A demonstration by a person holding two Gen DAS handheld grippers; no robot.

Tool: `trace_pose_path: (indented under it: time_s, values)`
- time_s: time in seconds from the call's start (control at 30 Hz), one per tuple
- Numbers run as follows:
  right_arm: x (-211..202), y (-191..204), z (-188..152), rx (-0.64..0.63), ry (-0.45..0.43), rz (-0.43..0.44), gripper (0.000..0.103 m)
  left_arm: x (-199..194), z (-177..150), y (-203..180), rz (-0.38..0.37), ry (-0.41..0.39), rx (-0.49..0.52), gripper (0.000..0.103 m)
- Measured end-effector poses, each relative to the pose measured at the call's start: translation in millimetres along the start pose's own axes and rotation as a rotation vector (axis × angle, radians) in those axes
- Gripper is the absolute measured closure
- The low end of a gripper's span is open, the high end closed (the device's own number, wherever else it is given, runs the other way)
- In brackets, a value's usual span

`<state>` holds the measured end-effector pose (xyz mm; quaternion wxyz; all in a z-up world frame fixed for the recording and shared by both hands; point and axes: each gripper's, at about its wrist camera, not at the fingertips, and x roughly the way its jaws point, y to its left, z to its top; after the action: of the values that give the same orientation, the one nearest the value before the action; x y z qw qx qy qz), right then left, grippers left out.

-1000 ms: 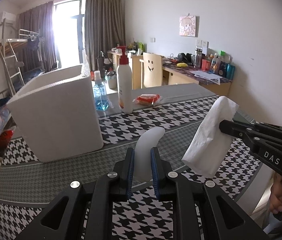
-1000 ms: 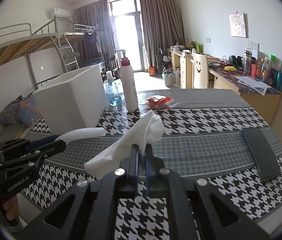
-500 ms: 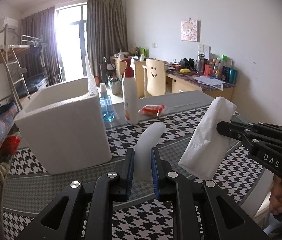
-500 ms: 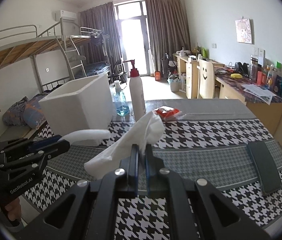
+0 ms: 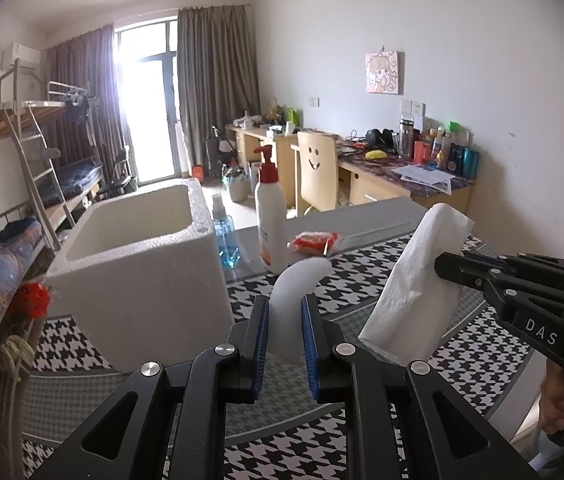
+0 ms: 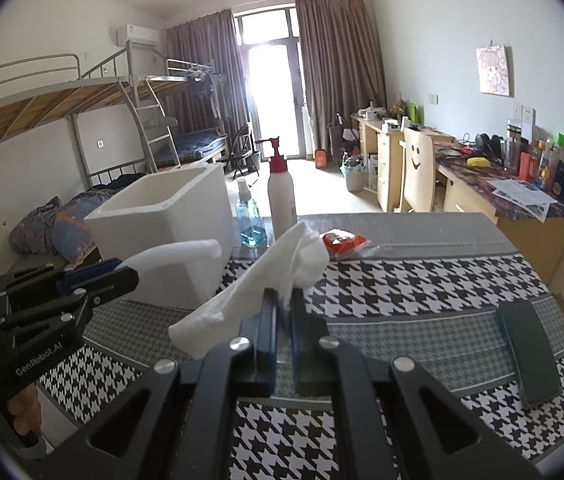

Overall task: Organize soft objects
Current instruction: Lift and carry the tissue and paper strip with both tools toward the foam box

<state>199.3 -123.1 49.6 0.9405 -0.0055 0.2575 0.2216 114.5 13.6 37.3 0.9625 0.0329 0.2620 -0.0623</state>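
Left gripper (image 5: 285, 320): jaws closed on one curved white foam strip (image 5: 296, 288), held above the table (image 5: 382, 252) with the black-and-white houndstooth cloth, just right of one open white foam box (image 5: 138, 276). Right gripper (image 6: 284, 312): jaws clamped on one crumpled white paper tissue (image 6: 266, 280), also held above the table. On the table behind: one white pump bottle with red cap (image 5: 270, 220), one clear blue spray bottle (image 5: 224, 236), one red snack packet (image 5: 314, 240); at right, one dark flat phone (image 6: 528, 354).
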Motion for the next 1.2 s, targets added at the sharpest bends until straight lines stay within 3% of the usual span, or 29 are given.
trace_pose_path:
  time_s: [0.6, 1.2]
  values:
    - [1, 10, 29, -0.031, -0.035, 0.008, 0.095, -3, 32, 4, 0.021, -0.047, 0.022, 0.085]
    - [6, 17, 61, -0.052, -0.072, -0.011, 0.095, -4, 67, 22, 0.09, -0.12, 0.016, 0.085]
